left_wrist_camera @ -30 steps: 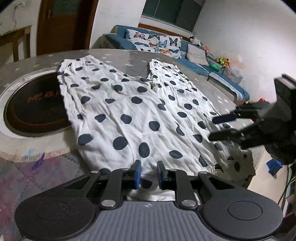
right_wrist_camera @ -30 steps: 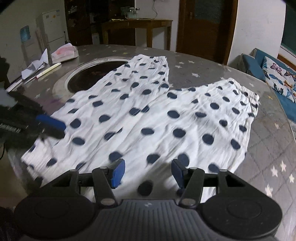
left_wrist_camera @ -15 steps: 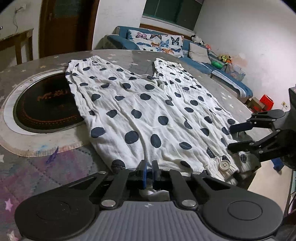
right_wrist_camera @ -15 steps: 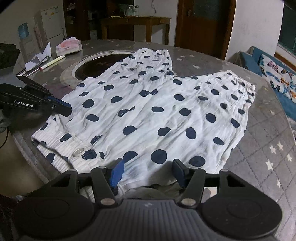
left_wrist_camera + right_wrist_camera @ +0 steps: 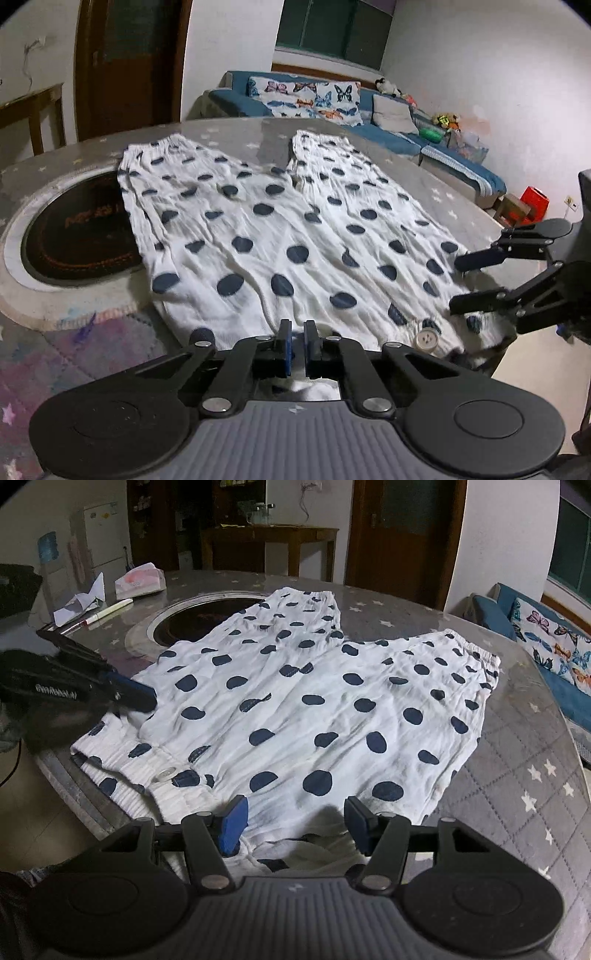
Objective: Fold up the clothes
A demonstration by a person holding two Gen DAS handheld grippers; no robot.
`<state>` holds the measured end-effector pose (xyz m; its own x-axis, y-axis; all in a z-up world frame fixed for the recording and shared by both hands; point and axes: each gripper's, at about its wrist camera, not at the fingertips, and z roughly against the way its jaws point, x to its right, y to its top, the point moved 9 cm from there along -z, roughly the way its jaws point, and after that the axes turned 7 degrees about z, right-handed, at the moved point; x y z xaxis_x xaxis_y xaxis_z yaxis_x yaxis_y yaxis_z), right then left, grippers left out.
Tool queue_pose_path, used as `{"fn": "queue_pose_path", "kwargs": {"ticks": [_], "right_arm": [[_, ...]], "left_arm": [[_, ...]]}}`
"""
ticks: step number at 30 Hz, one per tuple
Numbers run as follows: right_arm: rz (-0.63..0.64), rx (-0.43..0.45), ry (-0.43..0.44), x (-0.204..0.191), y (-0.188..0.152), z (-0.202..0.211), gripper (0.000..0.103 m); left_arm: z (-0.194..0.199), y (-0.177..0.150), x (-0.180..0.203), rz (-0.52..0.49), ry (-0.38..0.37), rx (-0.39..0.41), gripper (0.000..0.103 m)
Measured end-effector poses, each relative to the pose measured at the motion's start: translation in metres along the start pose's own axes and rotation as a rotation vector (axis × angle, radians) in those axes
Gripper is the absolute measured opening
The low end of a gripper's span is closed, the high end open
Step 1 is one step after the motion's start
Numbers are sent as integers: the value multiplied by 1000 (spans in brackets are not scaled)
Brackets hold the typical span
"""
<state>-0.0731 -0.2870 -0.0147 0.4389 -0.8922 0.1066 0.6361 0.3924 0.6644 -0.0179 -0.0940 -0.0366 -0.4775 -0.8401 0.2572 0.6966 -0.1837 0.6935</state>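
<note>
White trousers with dark blue dots [image 5: 295, 236] lie flat on the round grey table, legs pointing away, waistband with a white button [image 5: 427, 336] at the near edge. My left gripper [image 5: 297, 345] is shut on the waistband's left end. My right gripper [image 5: 293, 821] is open, its fingers either side of the waistband's right corner; it also shows in the left wrist view [image 5: 480, 275]. The trousers [image 5: 317, 709] fill the right wrist view, with the left gripper [image 5: 129, 694] at their left edge.
A round black hotplate [image 5: 77, 236] is set in the table [image 5: 44, 354], partly under the left trouser leg. A tissue box [image 5: 138, 583], crumpled paper [image 5: 81, 602] and a pen [image 5: 107, 611] lie at the far left. A blue sofa [image 5: 406, 129] stands behind the table.
My left gripper has closed on the waistband. Both grippers have drawn back to the near edge, pulling the trousers toward me. My right gripper stays open.
</note>
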Motion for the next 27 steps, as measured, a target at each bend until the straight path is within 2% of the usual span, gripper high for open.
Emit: {"fn": "queue_pose_path", "kwargs": {"ticks": [10,17,20,23,27], "right_arm": [[-15,26,30,-4,-6,-3,59],[-68,62,62,8,-6,10,59],[-138,92,80,24,-4,18,59],[-164,99,53,40,-1,17,57],[-190,89,27,62,0,4,56]], "left_arm": [[9,-13,-1,-68,83,4,5],[12,-7,1,-74,109,-6,7],[18,-2,24,-97,63,16,9],[19,1,57,-132,-7,28,21],[13,4,107,-170,-123,37,31]]}}
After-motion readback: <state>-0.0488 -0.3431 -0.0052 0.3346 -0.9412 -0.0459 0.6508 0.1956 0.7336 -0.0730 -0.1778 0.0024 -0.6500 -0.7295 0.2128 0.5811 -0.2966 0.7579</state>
